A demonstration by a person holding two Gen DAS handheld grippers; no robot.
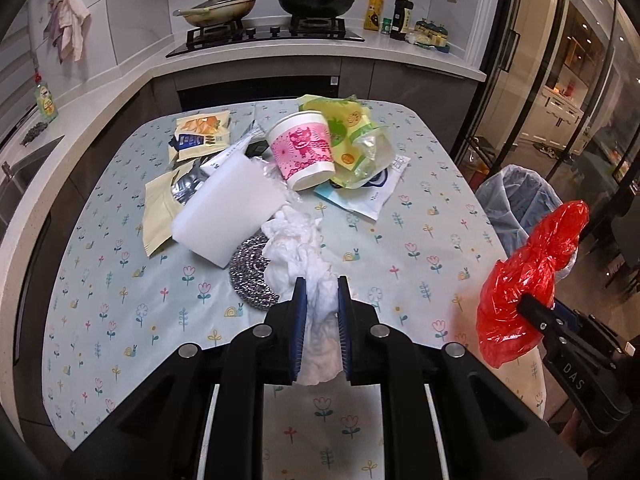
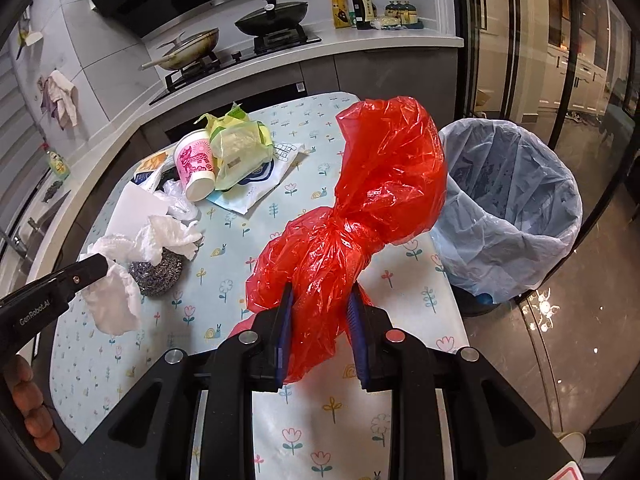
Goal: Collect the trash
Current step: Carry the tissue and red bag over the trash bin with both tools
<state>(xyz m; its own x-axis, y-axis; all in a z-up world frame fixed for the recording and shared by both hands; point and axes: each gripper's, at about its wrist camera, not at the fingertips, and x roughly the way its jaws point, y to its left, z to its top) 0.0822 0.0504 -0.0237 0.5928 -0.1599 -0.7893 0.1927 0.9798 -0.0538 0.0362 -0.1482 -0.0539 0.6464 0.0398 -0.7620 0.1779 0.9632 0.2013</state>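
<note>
My left gripper (image 1: 322,286) is shut on a crumpled white tissue (image 1: 298,248), which hangs above the flowered tablecloth (image 1: 120,280); the same gripper (image 2: 106,266) and tissue (image 2: 114,300) show at the left of the right wrist view. My right gripper (image 2: 320,300) is shut on a knotted red plastic bag (image 2: 360,208), held over the table's right part beside the bin; this bag (image 1: 528,280) appears at the right edge of the left wrist view. A bin lined with a pale blue bag (image 2: 508,200) stands on the floor just right of the table.
A heap of litter lies at the table's far side: a pink paper cup (image 1: 304,150), green wrappers (image 1: 352,136), snack packets (image 1: 200,132), a white block (image 1: 228,212), a steel scourer (image 1: 250,276). Behind stands a counter with a stove (image 1: 272,34), pans and bottles. Glass doors rise at the right.
</note>
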